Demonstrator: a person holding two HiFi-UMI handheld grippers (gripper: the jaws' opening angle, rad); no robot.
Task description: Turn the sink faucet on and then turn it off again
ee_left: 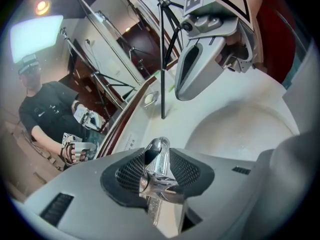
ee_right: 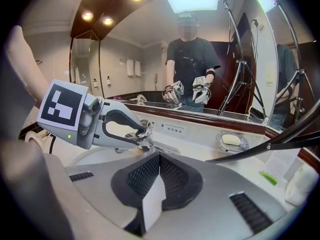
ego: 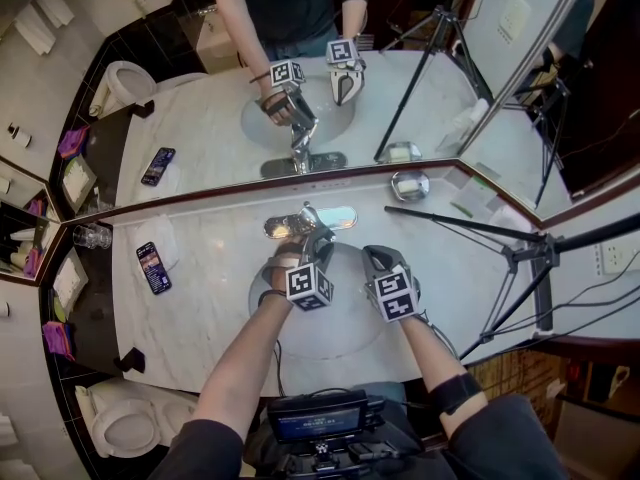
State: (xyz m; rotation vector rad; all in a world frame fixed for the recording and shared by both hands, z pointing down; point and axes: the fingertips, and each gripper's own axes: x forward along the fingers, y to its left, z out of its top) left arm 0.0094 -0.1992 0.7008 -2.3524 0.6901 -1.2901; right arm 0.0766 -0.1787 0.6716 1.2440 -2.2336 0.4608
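Observation:
The chrome faucet [ego: 338, 217] stands at the back of the white sink basin [ego: 330, 333]. My left gripper [ego: 312, 232] reaches over the basin and is shut on the faucet handle [ee_left: 160, 176], which sits between its dark meshed pads. The right gripper view shows the same grip from the side, left gripper [ee_right: 144, 134] on the faucet [ee_right: 159, 147]. No running water can be made out. My right gripper [ego: 376, 258] hovers over the basin just to the right, apart from the faucet, its jaws [ee_right: 159, 160] shut with nothing between them.
A soap dish [ego: 410, 184] sits right of the faucet below the mirror. A phone [ego: 153, 266] and a glass [ego: 92, 235] are on the marble counter at the left. A tripod [ego: 520, 258] stands at the right. A toilet [ego: 125, 423] is at the lower left.

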